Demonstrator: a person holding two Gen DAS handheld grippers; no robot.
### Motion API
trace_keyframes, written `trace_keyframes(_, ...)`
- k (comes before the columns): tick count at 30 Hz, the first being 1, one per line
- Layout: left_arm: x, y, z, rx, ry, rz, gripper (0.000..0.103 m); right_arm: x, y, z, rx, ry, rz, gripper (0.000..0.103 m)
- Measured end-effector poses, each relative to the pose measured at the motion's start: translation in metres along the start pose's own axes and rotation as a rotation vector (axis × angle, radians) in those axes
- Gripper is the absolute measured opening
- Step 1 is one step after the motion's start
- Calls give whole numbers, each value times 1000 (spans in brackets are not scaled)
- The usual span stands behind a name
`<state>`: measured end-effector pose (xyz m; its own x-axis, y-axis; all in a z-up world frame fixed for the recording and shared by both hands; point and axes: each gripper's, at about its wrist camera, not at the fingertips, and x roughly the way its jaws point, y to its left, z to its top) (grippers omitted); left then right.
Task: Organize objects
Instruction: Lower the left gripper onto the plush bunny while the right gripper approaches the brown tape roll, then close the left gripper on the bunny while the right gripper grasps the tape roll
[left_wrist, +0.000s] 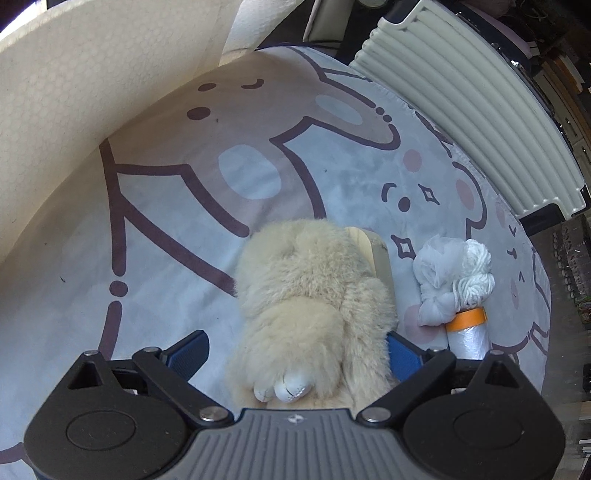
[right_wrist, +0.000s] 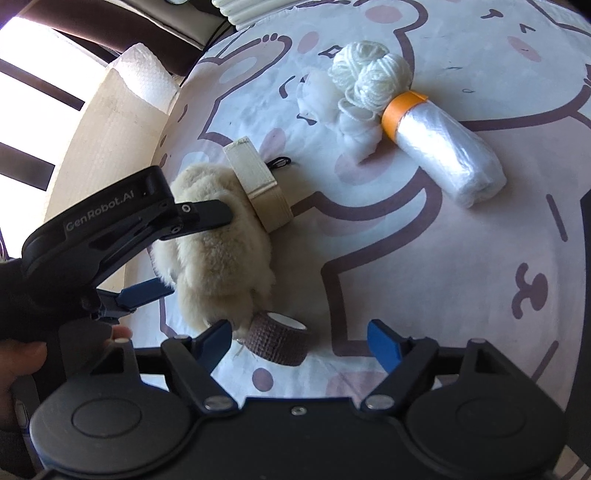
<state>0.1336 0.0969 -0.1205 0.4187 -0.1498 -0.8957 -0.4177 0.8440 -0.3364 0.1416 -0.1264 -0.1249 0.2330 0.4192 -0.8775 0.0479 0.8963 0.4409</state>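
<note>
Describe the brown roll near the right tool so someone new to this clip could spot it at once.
Start at the cartoon-print cloth covering the surface, then find the fluffy cream plush toy on it. The brown bandage roll lies at the toy's near end, between the right tool's fingers: small, dark, woven, the only brown item.

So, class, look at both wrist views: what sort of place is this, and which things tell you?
Probably a home room, perhaps a bedroom or play area. The surface is a soft cloth printed with cartoon bears, a fluffy plush toy lies on it, and a ribbed suitcase stands beside it.
</note>
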Motion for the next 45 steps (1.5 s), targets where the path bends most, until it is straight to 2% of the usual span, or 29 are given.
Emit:
trace_keyframes(8,4,1,-1,-25,16,-30,89,10,3,3,-12,31,20,69)
trace_keyframes(13,8,2,-2,-58,38,-46,74,14,1,4,-16,54,66,45)
trace_keyframes(17,8,0,-3,-65,37,-37,60,3,-1,6,-40,37,61,45)
trace_keyframes(20,5,-7,-4,-38,31,-19,54,-8,-8,8,-22,32,72,45)
trace_keyframes(27,-6,-25,-9,91,14,35,45,-26,-39,10,109,43,87,45)
trace_keyframes(30,-13,-30,-11,151,0,58,40,-28,-49,11,133,27,31,45)
trace_keyframes(33,-19,-34,-12,196,-14,72,31,-34,-63,10,177,9,-15,47)
trace_keyframes(35,-23,-34,-12,205,-22,70,27,-39,-71,11,204,-12,-21,51)
trace_keyframes(37,-26,-35,-12,213,-32,71,25,-45,-75,13,220,-44,-39,55)
trace_keyframes(40,-31,-36,-14,230,-41,74,23,-55,-78,14,228,-82,-78,56)
trace_keyframes(45,-40,-37,-17,271,-49,86,22,-61,-81,15,229,-98,-113,58)
